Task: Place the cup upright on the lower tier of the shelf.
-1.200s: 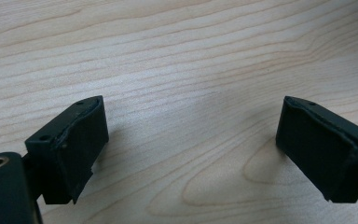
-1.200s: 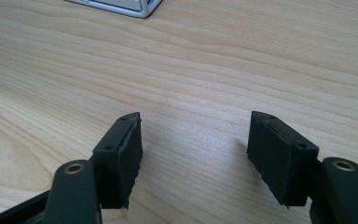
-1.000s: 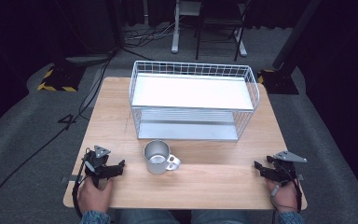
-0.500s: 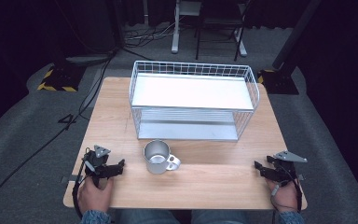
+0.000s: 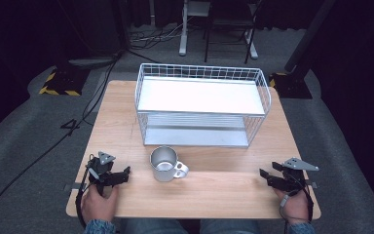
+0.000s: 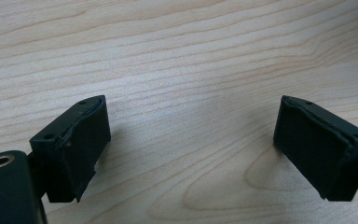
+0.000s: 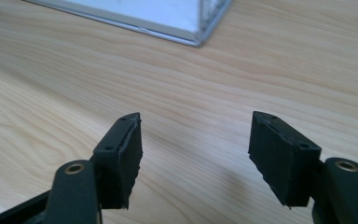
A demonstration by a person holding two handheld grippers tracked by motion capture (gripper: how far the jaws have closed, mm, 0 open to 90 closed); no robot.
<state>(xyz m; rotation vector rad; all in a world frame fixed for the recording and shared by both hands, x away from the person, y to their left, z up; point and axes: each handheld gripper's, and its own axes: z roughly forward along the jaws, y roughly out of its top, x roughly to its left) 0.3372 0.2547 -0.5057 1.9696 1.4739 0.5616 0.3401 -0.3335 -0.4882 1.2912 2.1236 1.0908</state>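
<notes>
Metal cup (image 5: 164, 164) sits on the table (image 5: 224, 187) by the rack (image 5: 202, 105), between my left gripper (image 5: 121, 174) and right gripper (image 5: 265, 176); nothing is picked up yet. Left gripper view: jaws wide, empty. Right gripper view: jaws apart, empty.

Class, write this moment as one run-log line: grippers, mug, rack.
left gripper: open, empty, by table's near edge | right gripper: open, empty | mug: upright, untouched, between them | wire rack: behind mug

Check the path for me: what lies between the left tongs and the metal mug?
Only bare wooden table, seen in the high view, separates the left tongs from the mug.
</notes>
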